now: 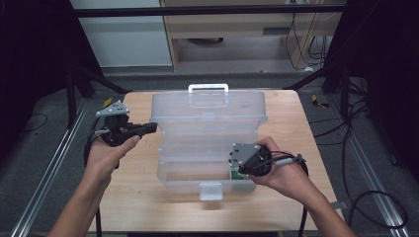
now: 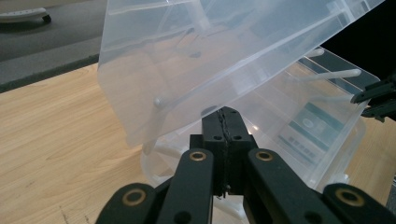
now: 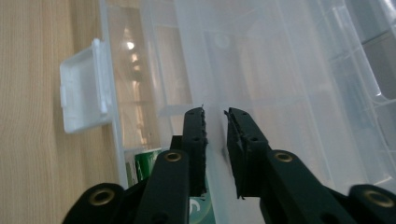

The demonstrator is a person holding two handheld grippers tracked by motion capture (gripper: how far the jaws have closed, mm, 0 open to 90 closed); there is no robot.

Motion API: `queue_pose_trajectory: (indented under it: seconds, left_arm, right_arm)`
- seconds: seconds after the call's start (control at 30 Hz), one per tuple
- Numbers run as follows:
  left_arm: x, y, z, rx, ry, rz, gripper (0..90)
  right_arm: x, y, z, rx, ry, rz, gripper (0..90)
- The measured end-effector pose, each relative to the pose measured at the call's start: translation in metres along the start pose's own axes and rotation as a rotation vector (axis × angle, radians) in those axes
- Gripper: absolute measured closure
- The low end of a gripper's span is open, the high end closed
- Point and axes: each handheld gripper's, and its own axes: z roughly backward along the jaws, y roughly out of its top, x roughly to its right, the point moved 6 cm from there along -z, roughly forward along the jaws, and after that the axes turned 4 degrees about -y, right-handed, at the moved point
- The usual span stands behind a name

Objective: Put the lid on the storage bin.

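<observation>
I am seeing the left gripper (image 2: 226, 122) sitting closed beside the clear plastic box (image 1: 210, 143), while the right gripper (image 3: 215, 122) is hovering parted over its tray (image 3: 280, 84).

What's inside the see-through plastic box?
The clear box holds a green packet near its front right corner, beneath the right gripper. A tray covers part of the inside, so anything else is unclear.

On the wooden table (image 1: 138, 207) stands one clear plastic box (image 1: 197, 170) with one lid (image 1: 207, 111), one white handle (image 1: 208, 88) and one front latch (image 1: 211, 190). Beside the box are two grippers, each in one hand.
</observation>
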Motion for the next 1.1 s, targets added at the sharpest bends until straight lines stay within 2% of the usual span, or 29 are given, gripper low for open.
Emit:
queue_pose_trajectory:
  seconds: [0.03,0.07,0.1,0.13,0.23,0.57,0.67,0.73,0.83,0.9,1.1]
  left_arm:
    - [0.001,-0.003,0.000,0.003,-0.006,0.004,90.0]
    - [0.001,-0.003,0.000,0.003,-0.006,0.004,90.0]
    - [0.002,-0.006,-0.001,0.006,-0.010,0.003,90.0]
    - [0.002,-0.006,-0.001,0.006,-0.010,0.003,90.0]
    - [0.004,-0.009,-0.002,0.012,-0.018,0.007,90.0]
    - [0.006,-0.013,-0.002,0.011,-0.026,0.005,90.0]
    - [0.006,-0.013,-0.002,0.014,-0.025,0.005,90.0]
    - [0.007,-0.014,-0.002,0.015,-0.025,0.004,90.0]
    - [0.007,-0.016,-0.002,0.011,-0.028,0.003,90.0]
    - [0.008,-0.017,-0.002,0.010,-0.029,0.002,90.0]
    - [0.009,-0.019,-0.002,0.011,-0.027,-0.002,90.0]
  right_arm:
    - [0.001,0.003,0.003,0.024,-0.007,-0.022,72.9]
    - [0.001,0.003,0.003,0.024,-0.007,-0.022,72.9]
    - [0.003,0.006,0.007,0.055,-0.016,-0.055,71.7]
    - [0.003,0.006,0.007,0.055,-0.016,-0.055,71.7]
    - [0.005,0.008,0.015,0.081,-0.046,-0.107,70.4]
    - [0.009,-0.003,0.023,0.067,-0.076,-0.133,66.2]
    - [0.011,-0.006,0.027,0.070,-0.087,-0.148,62.6]
    - [0.013,-0.009,0.031,0.068,-0.106,-0.162,57.1]
    - [0.014,-0.012,0.034,0.069,-0.118,-0.174,54.8]
    - [0.016,-0.017,0.039,0.065,-0.132,-0.192,49.2]
    - [0.020,-0.027,0.047,0.063,-0.170,-0.225,43.9]
